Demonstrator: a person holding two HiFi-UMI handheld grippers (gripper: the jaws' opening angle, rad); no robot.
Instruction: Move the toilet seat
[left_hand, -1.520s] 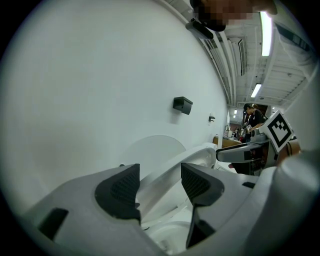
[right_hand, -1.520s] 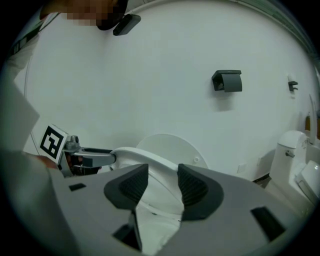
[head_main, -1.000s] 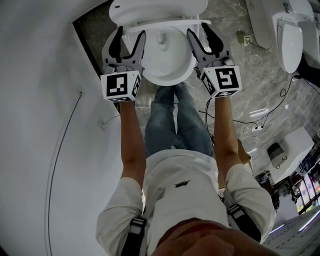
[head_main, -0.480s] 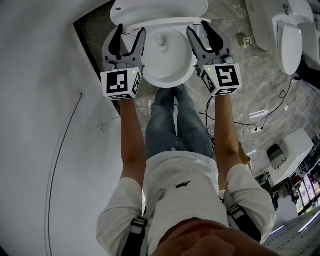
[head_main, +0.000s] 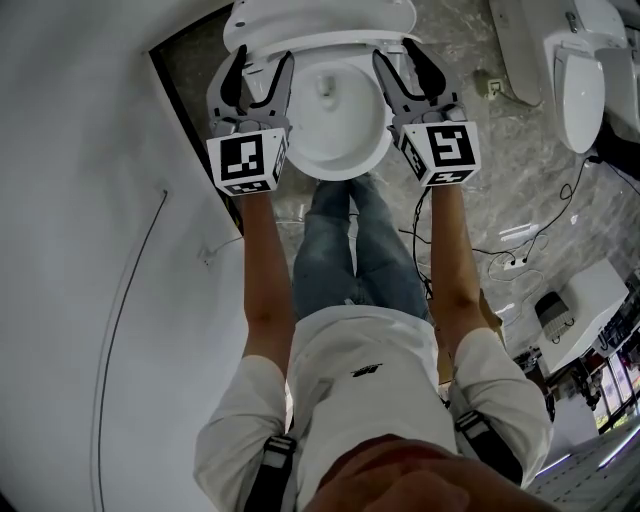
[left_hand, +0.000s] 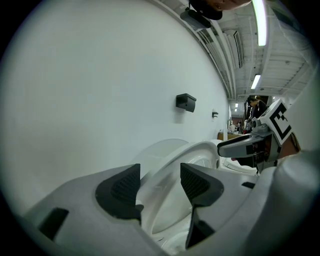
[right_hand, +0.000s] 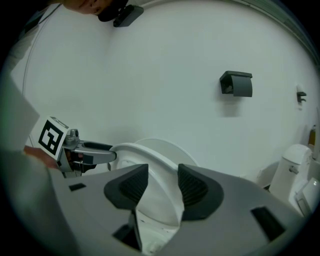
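Both sides gripped: left fingers (left_hand: 122, 187) and right fingers (right_hand: 192, 189) are clamped on the half-raised toilet seat (right_hand: 159, 175), over the bowl (head_main: 345, 170).

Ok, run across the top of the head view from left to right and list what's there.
From the left: white wall → left tongs → toilet bowl → right tongs → second toilet.
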